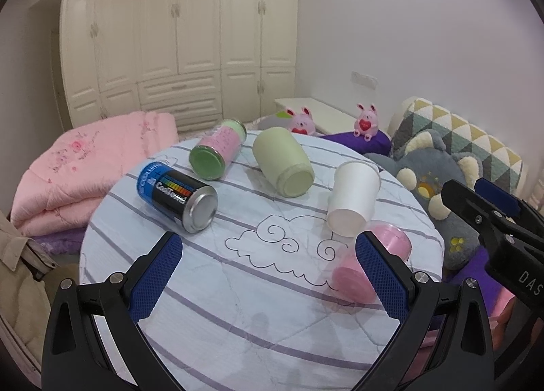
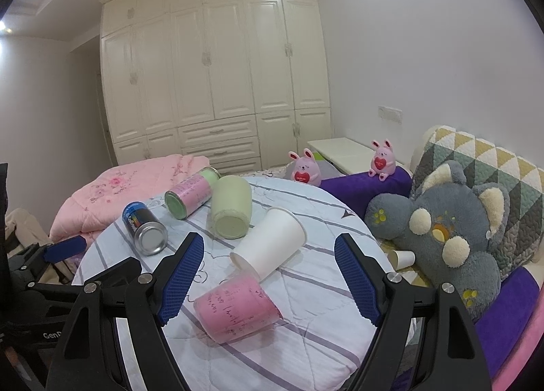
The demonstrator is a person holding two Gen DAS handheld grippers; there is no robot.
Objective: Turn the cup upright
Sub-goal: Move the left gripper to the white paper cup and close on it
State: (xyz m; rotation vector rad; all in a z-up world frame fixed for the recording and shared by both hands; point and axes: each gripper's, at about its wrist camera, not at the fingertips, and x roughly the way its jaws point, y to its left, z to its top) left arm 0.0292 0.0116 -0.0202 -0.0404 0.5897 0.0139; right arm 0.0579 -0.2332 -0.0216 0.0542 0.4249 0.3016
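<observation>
Five containers lying on their sides on the round table (image 2: 306, 350), none upright, so the flipping hasn't started as far as I can tell. Which "cup" is meant isn't obvious.

Nearest the right gripper (image 2: 268, 280) is the pink cup (image 2: 238, 309), sitting right in front of its spread-wide, empty jaws. The white paper cup (image 2: 272, 248) is just behind it, base end touching or nearly touching the pink one. The left gripper (image 1: 268, 275) is also wide open with nothing in it, hovering over a bare stretch of the cloth.

Further back: the blue-black can (image 1: 178, 195), the pale green cup (image 1: 284, 161), and the pink-and-green jar (image 1: 219, 149) near the far rim.

Room-wise, the pink cup is close to the table's right edge, so a sloppy roll could send it off toward the grey plush toy (image 2: 452, 231). Plenty of open cloth to the near left though.
</observation>
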